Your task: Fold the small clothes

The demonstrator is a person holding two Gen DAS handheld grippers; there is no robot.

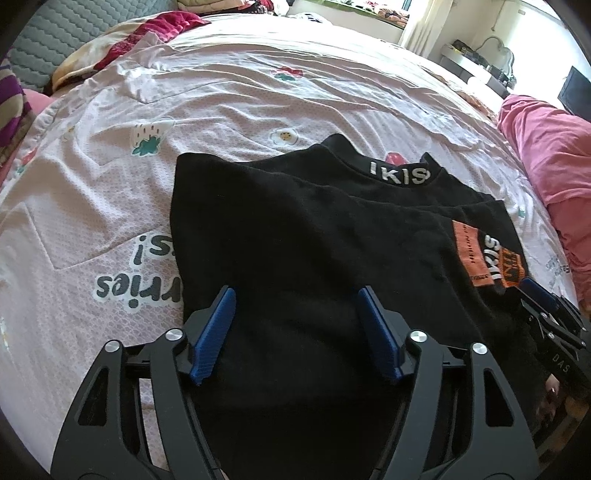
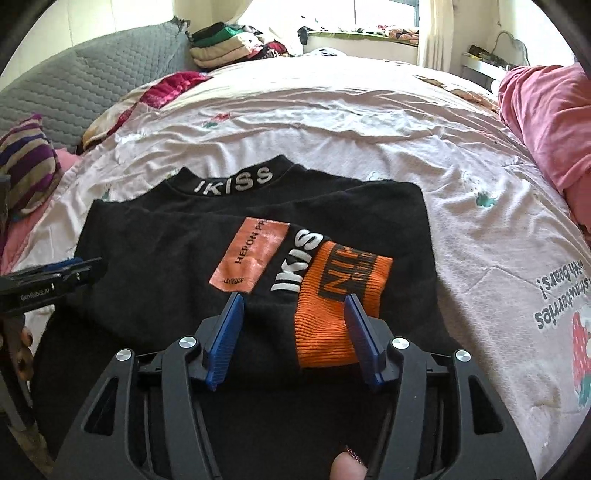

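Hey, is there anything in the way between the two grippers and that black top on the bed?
Nothing visible. The left gripper and the right gripper are both right over the near part of the black top, jaws open, with only its own fabric and folded-in orange cuff between them. It lies on the pink bedsheet.

We list a bed under a pale pink printed sheet [image 2: 332, 140], a grey quilted headboard [image 2: 92, 81], folded clothes stacked [image 2: 221, 44] behind it, a bright window with cream curtain [image 2: 428, 33], and a white shelf [image 1: 476, 62] at right.
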